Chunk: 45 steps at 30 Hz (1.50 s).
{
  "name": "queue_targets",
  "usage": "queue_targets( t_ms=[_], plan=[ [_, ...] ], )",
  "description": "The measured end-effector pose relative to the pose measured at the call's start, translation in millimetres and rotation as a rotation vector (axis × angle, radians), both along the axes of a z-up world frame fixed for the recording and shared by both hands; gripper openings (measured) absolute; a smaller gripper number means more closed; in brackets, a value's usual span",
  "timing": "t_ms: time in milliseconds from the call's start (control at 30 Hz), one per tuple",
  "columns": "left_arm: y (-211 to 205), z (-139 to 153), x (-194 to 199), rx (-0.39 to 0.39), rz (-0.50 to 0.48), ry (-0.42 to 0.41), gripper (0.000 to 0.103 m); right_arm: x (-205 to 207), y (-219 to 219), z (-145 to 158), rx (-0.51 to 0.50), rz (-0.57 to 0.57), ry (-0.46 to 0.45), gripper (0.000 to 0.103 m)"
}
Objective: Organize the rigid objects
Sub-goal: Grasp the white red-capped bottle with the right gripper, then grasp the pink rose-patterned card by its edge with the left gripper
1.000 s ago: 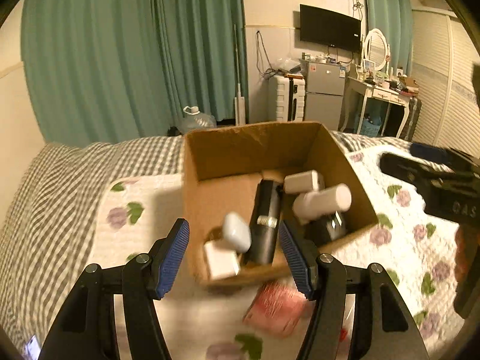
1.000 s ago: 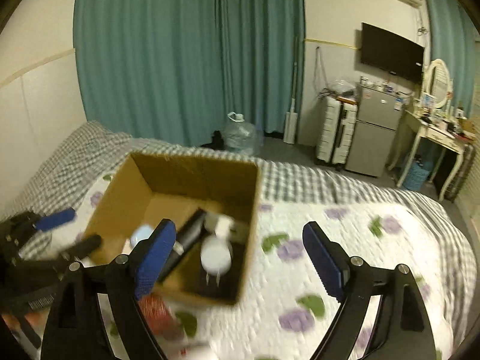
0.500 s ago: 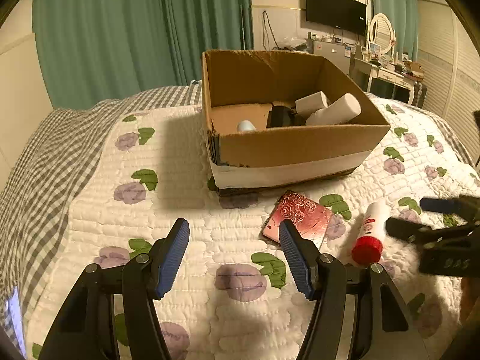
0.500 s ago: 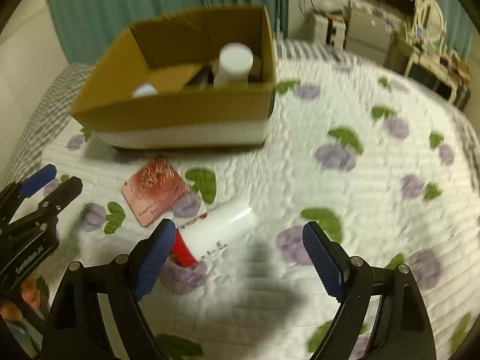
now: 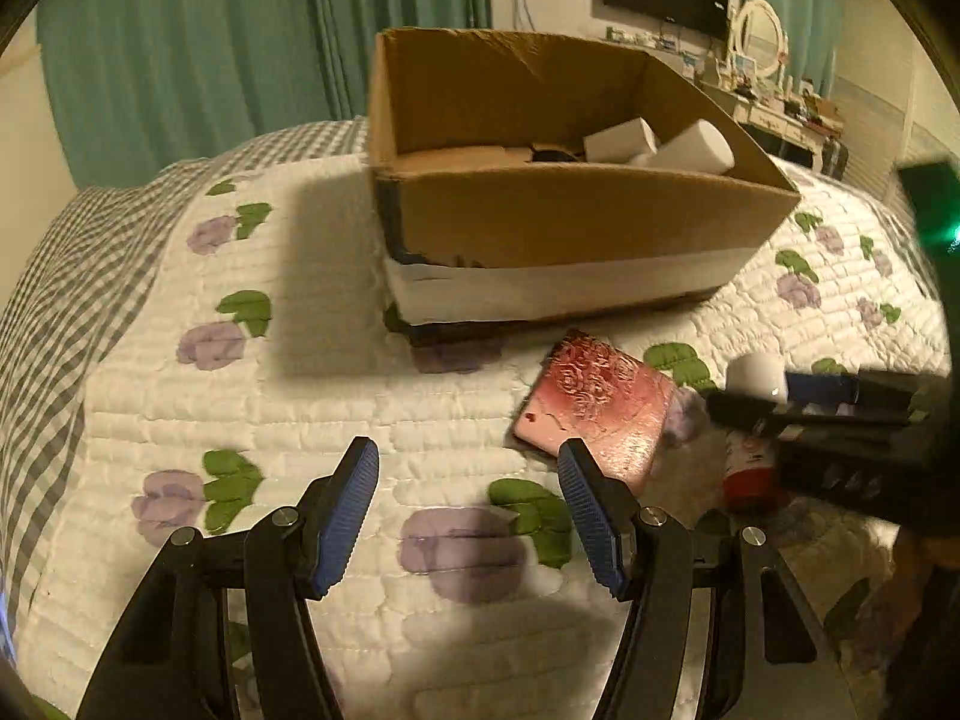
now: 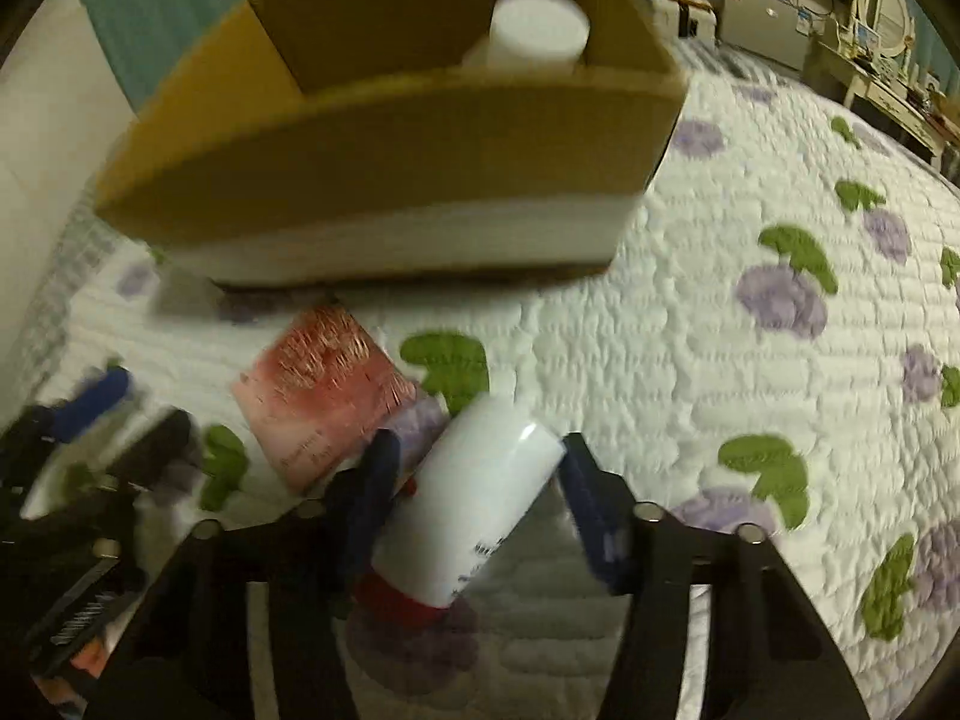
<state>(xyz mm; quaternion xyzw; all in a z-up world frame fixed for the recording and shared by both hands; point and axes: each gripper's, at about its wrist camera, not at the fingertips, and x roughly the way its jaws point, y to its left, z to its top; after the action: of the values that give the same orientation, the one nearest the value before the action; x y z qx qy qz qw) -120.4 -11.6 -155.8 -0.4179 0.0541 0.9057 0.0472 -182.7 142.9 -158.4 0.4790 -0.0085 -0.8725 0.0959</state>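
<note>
A cardboard box (image 5: pixel 576 222) with white bottles and a dark item inside stands on the floral quilt; it also shows in the right wrist view (image 6: pixel 384 138). A pink rose-patterned flat case (image 5: pixel 597 405) lies in front of it, also seen in the right wrist view (image 6: pixel 324 390). A white bottle with a red cap (image 6: pixel 468 516) lies between my right gripper's fingers; the jaws are closing around it. My right gripper (image 6: pixel 474 468) shows from the side in the left wrist view (image 5: pixel 810 402). My left gripper (image 5: pixel 468 510) is open and empty, just left of the pink case.
The quilt (image 6: pixel 750 360) spreads to the right of the box. A checked blanket (image 5: pixel 66 300) covers the bed's left side. Green curtains (image 5: pixel 240 42), a TV and a dresser stand behind.
Both grippers dropped from above the box toward the quilt. My right gripper moved over the white bottle and its jaws narrowed around it. My left gripper neared the pink case.
</note>
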Motion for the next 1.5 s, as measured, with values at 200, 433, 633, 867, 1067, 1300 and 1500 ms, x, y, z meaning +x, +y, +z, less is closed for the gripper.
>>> queue_targets(
  t_ms=[200,433,633,867,1067,1300,1500],
  plan=[
    [36,-7,-6,-0.031,-0.132,-0.05,0.065,3,28,25,-0.007,-0.001,0.074,0.041],
    [64,-38,-24,-0.12,-0.171,-0.148,0.066,-1,46,24,-0.058,-0.02,0.057,0.041],
    [72,-46,-35,-0.158,-0.174,-0.151,0.07,-1,47,20,-0.074,-0.028,0.046,0.041],
    [73,-44,-44,-0.149,-0.181,-0.13,0.071,2,44,20,-0.069,-0.03,0.05,0.041],
    [68,-16,-27,-0.178,-0.152,0.009,0.068,2,44,20,-0.065,-0.027,0.057,0.041],
    [60,-11,-42,-0.14,-0.199,0.023,0.033,0,44,18,-0.067,-0.026,0.055,0.041],
    [70,-5,-30,-0.145,-0.254,0.028,0.019,1,43,20,-0.06,-0.011,0.074,0.041]
  ],
)
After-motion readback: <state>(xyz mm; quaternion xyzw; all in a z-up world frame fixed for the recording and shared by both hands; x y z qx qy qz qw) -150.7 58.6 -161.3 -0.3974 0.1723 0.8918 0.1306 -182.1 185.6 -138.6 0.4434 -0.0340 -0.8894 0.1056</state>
